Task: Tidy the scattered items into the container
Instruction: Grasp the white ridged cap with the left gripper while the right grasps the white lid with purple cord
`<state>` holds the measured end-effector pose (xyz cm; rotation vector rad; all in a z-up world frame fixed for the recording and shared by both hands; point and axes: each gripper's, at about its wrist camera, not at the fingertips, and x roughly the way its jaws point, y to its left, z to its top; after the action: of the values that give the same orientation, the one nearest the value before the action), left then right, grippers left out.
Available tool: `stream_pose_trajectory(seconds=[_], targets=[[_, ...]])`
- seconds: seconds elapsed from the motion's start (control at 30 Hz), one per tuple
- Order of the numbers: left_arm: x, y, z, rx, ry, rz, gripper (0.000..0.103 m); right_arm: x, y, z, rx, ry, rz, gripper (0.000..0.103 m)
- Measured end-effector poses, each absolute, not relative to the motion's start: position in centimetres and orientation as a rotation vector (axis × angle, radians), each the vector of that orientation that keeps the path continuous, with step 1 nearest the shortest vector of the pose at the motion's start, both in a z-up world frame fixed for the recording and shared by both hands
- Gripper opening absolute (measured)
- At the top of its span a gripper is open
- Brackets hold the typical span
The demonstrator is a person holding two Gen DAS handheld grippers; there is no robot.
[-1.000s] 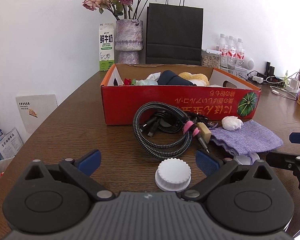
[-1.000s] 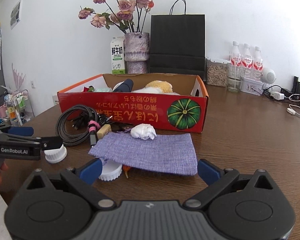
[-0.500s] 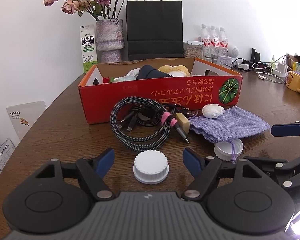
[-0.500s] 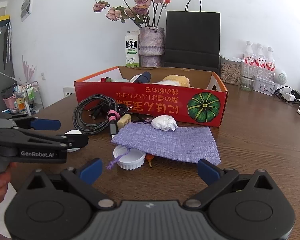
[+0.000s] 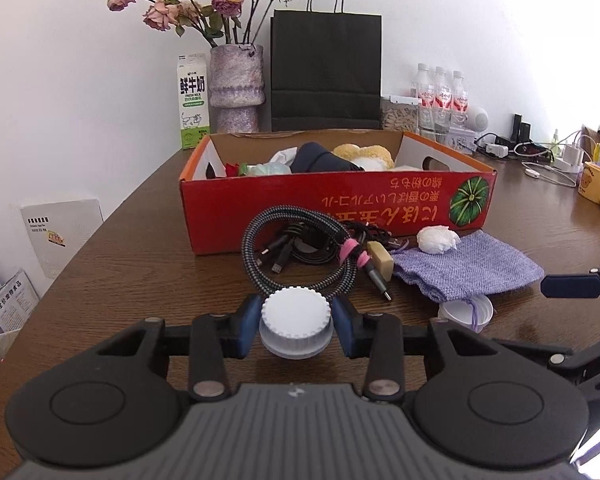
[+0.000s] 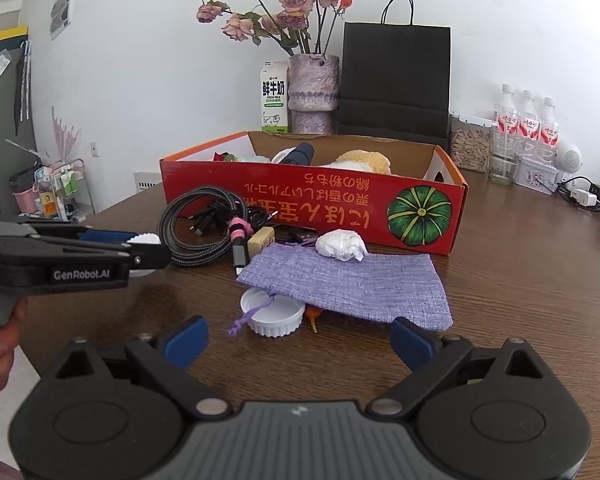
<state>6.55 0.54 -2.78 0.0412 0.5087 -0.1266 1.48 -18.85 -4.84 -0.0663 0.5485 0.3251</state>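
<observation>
My left gripper (image 5: 296,322) is shut on a white ribbed cap (image 5: 296,318) on the table; it also shows in the right wrist view (image 6: 142,246). A red cardboard box (image 5: 340,208) holding several items stands behind. Before it lie a coiled braided cable (image 5: 300,252), a white paper wad (image 5: 436,239), a purple cloth pouch (image 5: 468,270) and a second white lid (image 6: 272,312), open side up, partly under the pouch. My right gripper (image 6: 300,338) is open and empty, just short of that lid.
A vase of dried roses (image 5: 236,84), a milk carton (image 5: 194,100), a black paper bag (image 5: 326,76) and water bottles (image 5: 440,92) stand behind the box. Chargers and a yellow mug (image 5: 598,188) sit at far right. The table's left edge (image 5: 60,280) is near.
My left gripper has closed its fingers onto the white ribbed cap. My right gripper has moved closer to the second lid and stays open.
</observation>
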Motion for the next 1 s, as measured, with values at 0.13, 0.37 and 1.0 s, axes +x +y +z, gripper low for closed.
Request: stream_pose_trajectory(seconds=[0.13, 0.37, 1.0], targets=[[6.3, 1.5, -2.1, 0.026, 0.491, -0.1, 0.04, 1.4, -18.5, -4.9, -0.069, 0.553, 0.35, 0.089], [6.1, 2.2, -2.3, 0.01, 0.5, -0.085, 0.04, 1.5, -17.6, -5.1, -0.084, 0.569, 0.392, 0.072], [5.5, 2.3, -3.1, -0.007, 0.523, -0.101, 0.041, 3.7, -15.3, -5.3, -0.149, 0.591, 0.335, 0.045]])
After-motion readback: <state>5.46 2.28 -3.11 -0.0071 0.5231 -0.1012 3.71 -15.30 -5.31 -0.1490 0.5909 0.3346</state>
